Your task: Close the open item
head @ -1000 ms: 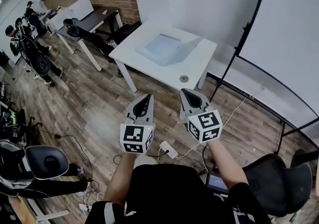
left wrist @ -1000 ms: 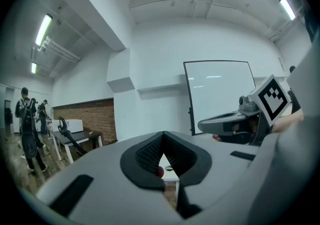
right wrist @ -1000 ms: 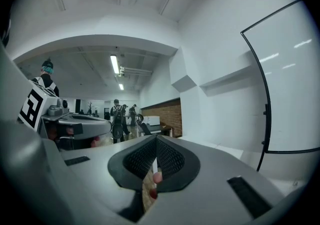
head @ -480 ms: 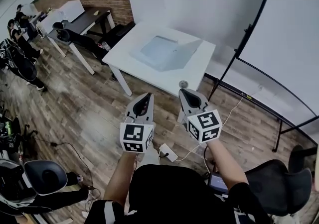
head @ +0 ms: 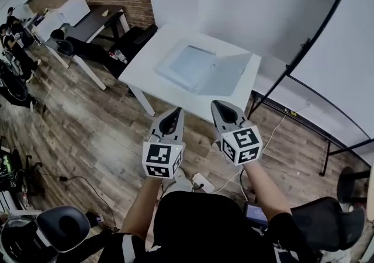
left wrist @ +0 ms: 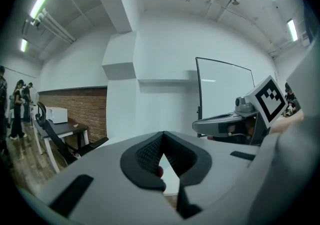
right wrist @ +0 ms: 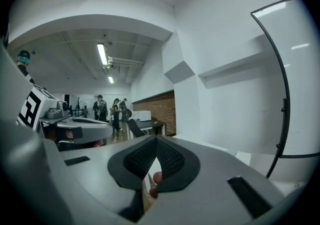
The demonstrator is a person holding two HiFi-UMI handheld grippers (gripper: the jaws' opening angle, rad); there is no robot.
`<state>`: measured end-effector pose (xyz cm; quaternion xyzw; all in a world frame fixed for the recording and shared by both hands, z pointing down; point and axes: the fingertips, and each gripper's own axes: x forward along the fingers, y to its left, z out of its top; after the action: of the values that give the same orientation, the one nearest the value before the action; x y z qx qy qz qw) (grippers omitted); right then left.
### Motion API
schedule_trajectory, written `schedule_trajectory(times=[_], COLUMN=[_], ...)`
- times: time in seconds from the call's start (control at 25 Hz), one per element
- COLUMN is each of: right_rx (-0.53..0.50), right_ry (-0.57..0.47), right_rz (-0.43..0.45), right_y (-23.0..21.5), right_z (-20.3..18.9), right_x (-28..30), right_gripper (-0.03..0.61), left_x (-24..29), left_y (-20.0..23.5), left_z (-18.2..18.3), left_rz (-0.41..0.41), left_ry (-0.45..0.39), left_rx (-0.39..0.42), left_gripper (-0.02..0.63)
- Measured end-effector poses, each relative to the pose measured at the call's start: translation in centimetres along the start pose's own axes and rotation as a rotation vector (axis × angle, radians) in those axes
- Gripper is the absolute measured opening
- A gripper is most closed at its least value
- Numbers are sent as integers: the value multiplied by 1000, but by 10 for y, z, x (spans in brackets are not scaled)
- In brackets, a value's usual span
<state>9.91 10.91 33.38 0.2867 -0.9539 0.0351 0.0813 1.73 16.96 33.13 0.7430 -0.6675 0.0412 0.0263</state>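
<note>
On the white table [head: 153, 51] ahead lies a pale grey open item [head: 204, 69] that looks like a laptop, with its lid tipped back to the right. Both grippers hover over the wooden floor, short of the table's near edge and well clear of the item. My left gripper [head: 175, 111] is shut with nothing held, and its tips meet in the left gripper view [left wrist: 162, 134]. My right gripper [head: 217, 105] is shut too, empty, with its pads meeting at the tip [right wrist: 156, 139].
A whiteboard on a black stand [head: 327, 51] is at the right. Black office chairs sit at bottom right [head: 327, 227] and bottom left [head: 58, 229]. A power strip [head: 201, 181] with cables lies on the floor. A dark desk [head: 93, 22] and people [head: 11, 40] are far left.
The table and the open item have come nearer and lower in the head view. Both grippers keep their pose and stay shut.
</note>
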Motion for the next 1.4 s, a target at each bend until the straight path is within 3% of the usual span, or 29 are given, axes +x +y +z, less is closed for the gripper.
schedule_trajectory(times=[0.28, 0.64, 1.12, 1.4], right_rx=[-10, -31, -47, -81], right_ry=[-3, 11, 18, 37], right_rz=[-34, -71, -142, -181], right_y=[7, 19, -3, -35], right_z=[26, 34, 35, 27], right_x=[69, 125, 131, 124], right_gripper=[38, 38, 38, 38], left_x=[30, 50, 63, 96], left_y=[70, 123, 133, 113], left_z=[12, 8, 4, 3], left_rz=[-39, -86, -118, -159], left_ry=[-11, -25, -19, -20], left_rx=[-5, -39, -53, -48], left_gripper=[11, 11, 11, 11])
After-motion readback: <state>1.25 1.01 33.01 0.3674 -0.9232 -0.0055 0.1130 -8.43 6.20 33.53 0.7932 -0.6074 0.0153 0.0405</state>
